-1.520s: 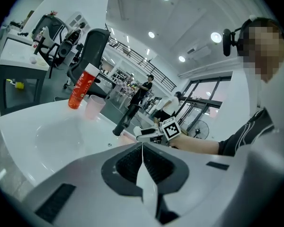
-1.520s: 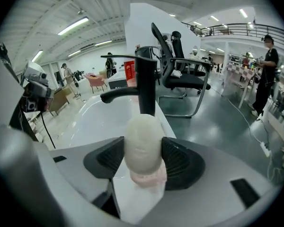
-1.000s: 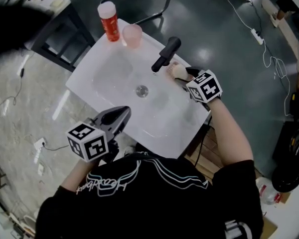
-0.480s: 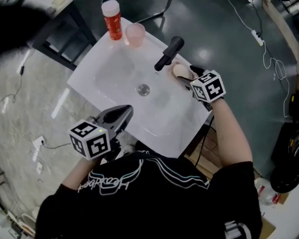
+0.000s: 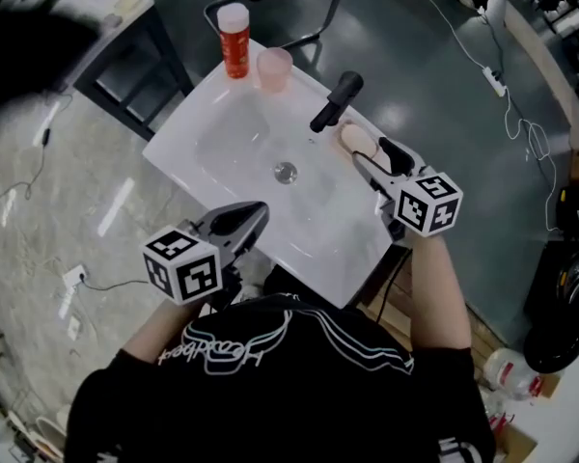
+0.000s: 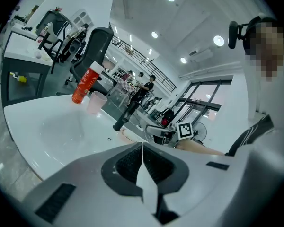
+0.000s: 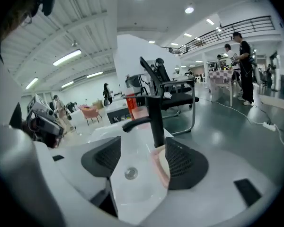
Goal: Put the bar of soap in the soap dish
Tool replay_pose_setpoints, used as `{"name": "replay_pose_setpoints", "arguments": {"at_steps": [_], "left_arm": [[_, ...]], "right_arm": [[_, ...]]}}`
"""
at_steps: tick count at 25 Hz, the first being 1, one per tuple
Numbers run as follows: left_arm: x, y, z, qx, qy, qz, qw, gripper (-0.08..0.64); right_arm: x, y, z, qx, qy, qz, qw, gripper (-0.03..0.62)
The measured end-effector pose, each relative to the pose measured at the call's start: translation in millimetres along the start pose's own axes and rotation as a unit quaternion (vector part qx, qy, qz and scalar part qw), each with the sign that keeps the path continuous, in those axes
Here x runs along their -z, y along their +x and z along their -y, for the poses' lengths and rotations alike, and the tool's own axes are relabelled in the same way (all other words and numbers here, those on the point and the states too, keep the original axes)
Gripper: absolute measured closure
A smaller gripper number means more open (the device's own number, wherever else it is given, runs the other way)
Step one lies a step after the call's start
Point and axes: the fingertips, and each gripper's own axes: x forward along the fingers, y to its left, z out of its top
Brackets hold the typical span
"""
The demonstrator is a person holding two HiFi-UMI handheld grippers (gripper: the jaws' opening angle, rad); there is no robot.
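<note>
White sink (image 5: 222, 152) on a stand, in a wide hall with a grey floor and ceiling lights, is the work surface.

The right gripper (image 7: 142, 157) has its jaws wide apart and opening, and nothing is pinched between the pads. Just past its right-hand pad, lower down and partly hidden by it, the soap (image 7: 163, 165) lies in the pink dish (image 7: 155, 170); neither pad touches it. The soap resting there on its own suggests the placing is done, and the wide spread probably lets the jaws clear it without dragging it off the dish. Straight ahead of these jaws, beyond the dish, stands the black tap (image 5: 336, 99). It sits close to the dish, so any pull-away should run back towards the person rather than sideways. Below the gap between the jaws is the drain (image 5: 286, 172).

The left gripper (image 6: 142, 162) has its pads closed on each other and is empty. It hangs over the near edge of the sink, well apart from the dish, apparently parked so that it does not crowd the right one. Far ahead of its jaws, at the sink's far corner, a red bottle (image 5: 234, 39) and a pink cup (image 5: 274, 68) stand side by side, clear of both grippers.
</note>
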Motion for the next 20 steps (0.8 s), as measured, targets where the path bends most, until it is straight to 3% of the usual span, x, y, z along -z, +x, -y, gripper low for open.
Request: {"name": "replay_pose_setpoints", "arguments": {"at_steps": [5,9,14,20], "left_arm": [[-1.6,-9.1,24.7,0.031,0.024,0.009,0.9992,0.535],[5.2,-18.4,51.2,0.053,0.036,0.013,0.9979,0.535],[10.2,-31.5,74.2,0.075,0.065,0.012,0.995,0.537],[10.6,-54.6,103.6,0.096,0.097,0.016,0.9905,0.535]], "right_arm": [[-14.9,-55.6,-69.7,-0.049,0.054,0.11,0.991,0.302],[-6.9,-100.4,-118.6,-0.079,0.079,0.148,0.983,0.346],[-14.2,-139.2,-158.9,-0.098,0.107,0.207,0.968,0.471],[-6.5,-168.9,-191.8,-0.109,0.138,0.236,0.956,0.547]]}}
